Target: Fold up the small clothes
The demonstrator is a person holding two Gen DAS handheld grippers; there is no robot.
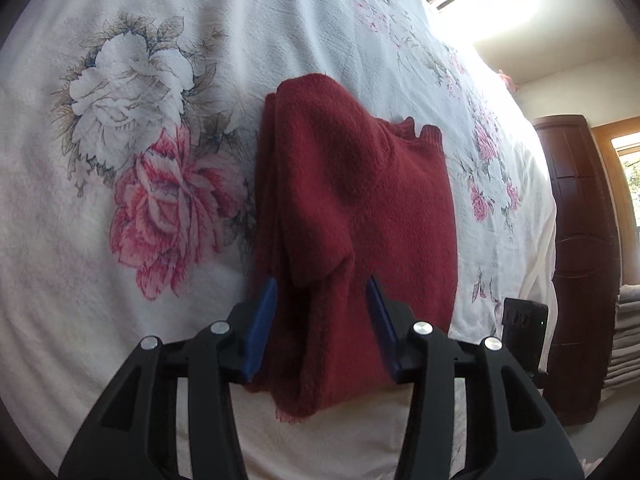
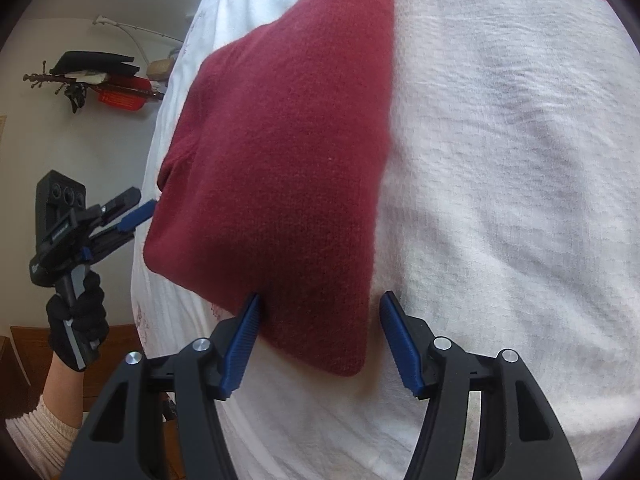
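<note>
A dark red knitted sweater (image 1: 360,208) lies folded on a white flowered bedspread (image 1: 120,240), its ribbed collar at the far right. My left gripper (image 1: 322,292) is open, its blue fingers on either side of the sweater's near edge, where a folded sleeve end hangs between them. In the right wrist view the same sweater (image 2: 288,160) spreads across the bedspread (image 2: 500,200). My right gripper (image 2: 318,308) is open over the sweater's near corner. The left gripper (image 2: 140,212) shows at the left, held by a gloved hand (image 2: 78,324).
A dark wooden wardrobe (image 1: 580,260) stands beyond the bed's right edge, under a bright window (image 1: 500,4). A wall shelf with a red basket (image 2: 120,98) and dark items hangs past the bed in the right wrist view.
</note>
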